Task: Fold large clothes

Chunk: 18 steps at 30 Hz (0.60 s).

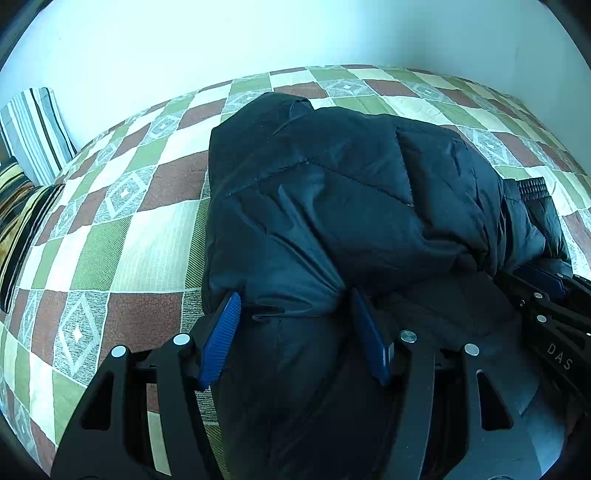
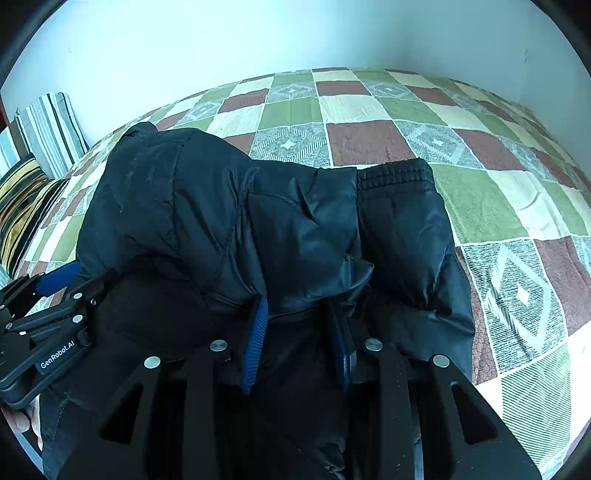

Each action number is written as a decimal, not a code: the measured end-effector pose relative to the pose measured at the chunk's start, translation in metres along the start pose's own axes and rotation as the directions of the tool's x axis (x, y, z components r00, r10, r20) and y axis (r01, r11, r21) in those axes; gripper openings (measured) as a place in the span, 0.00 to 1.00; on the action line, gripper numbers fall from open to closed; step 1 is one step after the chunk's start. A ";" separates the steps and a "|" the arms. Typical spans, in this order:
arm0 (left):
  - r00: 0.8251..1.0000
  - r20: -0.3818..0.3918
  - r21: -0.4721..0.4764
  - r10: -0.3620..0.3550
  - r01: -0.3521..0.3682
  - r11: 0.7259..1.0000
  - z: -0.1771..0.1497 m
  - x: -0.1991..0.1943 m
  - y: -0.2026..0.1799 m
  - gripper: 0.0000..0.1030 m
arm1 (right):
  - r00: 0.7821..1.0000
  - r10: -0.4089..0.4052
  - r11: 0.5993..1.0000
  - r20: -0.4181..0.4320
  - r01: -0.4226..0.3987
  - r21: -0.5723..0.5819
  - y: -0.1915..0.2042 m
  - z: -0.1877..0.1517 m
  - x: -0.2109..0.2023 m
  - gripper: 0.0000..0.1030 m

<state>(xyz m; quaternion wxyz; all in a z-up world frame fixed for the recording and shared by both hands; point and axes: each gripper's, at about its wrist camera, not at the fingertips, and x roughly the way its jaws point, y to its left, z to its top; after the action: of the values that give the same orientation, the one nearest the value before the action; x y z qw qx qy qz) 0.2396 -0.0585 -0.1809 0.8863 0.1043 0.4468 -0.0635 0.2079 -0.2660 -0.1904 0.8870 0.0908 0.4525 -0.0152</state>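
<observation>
Left wrist view: the left gripper [image 1: 293,306] is reaching down onto a dark padded jacket [image 1: 332,192] that is lying bunched on a bed. Its jaws are standing partly apart, and a thick fold of the jacket's fabric is sitting between the two blue pads [image 1: 221,336], which are pressing into it from both sides. The jacket is resting on a checked bedspread [image 1: 122,229] of green, brown, cream and grey diamond squares, and is taking up the middle and right of the frame. A ribbed elastic cuff [image 1: 532,186] is showing at the jacket's far right edge. At the lower right the right gripper [image 1: 546,295] is coming into frame, close beside the jacket. Striped cushions [image 1: 37,136] are leaning at the far left against a pale wall [image 1: 295,33].

Right wrist view: the right gripper [image 2: 301,314] is also pointing down into the jacket [image 2: 207,206]. Its jaws are standing narrower than the left ones and are closing on a pinch of fabric at the near edge of the heap. The ribbed cuff [image 2: 395,171] is lying on top, just right of centre, with a sleeve running toward the camera. The left gripper [image 2: 55,291] is showing at the left edge, touching the same garment. A person's fingers [image 2: 22,421] are peeking in at the lower left corner.
</observation>
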 end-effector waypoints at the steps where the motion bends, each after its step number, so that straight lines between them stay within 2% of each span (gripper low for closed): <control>1: 1.000 -0.001 0.002 0.000 0.000 1.000 0.001 -0.001 0.000 0.60 | 1.000 -0.003 1.000 0.002 0.003 -0.003 0.001 0.000 -0.001 0.31; 6: 1.000 0.006 -0.001 -0.007 0.007 1.000 0.004 -0.007 0.003 0.61 | 1.000 -0.019 1.000 0.022 0.020 -0.016 0.005 0.002 -0.010 0.33; 9: 1.000 0.022 -0.001 0.001 -0.001 1.000 0.005 -0.017 0.007 0.68 | 0.999 -0.027 0.999 0.039 0.028 -0.024 0.006 0.003 -0.021 0.35; 13: 0.999 0.042 -0.035 -0.016 0.017 0.999 0.002 -0.042 0.022 0.78 | 0.995 -0.042 0.999 0.087 0.044 -0.019 0.007 0.001 -0.053 0.65; 14: 0.998 0.051 -0.050 -0.021 0.023 0.998 -0.001 -0.048 0.027 0.82 | 0.994 -0.034 0.999 0.099 0.036 -0.017 0.005 -0.001 -0.061 0.69; 18: 0.996 0.081 -0.091 -0.048 0.055 0.994 -0.024 -0.078 0.045 0.87 | 0.994 -0.030 0.999 0.105 0.032 -0.012 -0.003 -0.016 -0.088 0.73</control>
<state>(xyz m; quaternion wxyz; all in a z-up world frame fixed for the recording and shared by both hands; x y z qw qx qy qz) 0.1837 -0.0079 -0.1264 0.9051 0.0485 0.4166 -0.0694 0.1433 -0.2712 -0.1290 0.9097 0.0767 0.4070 -0.0305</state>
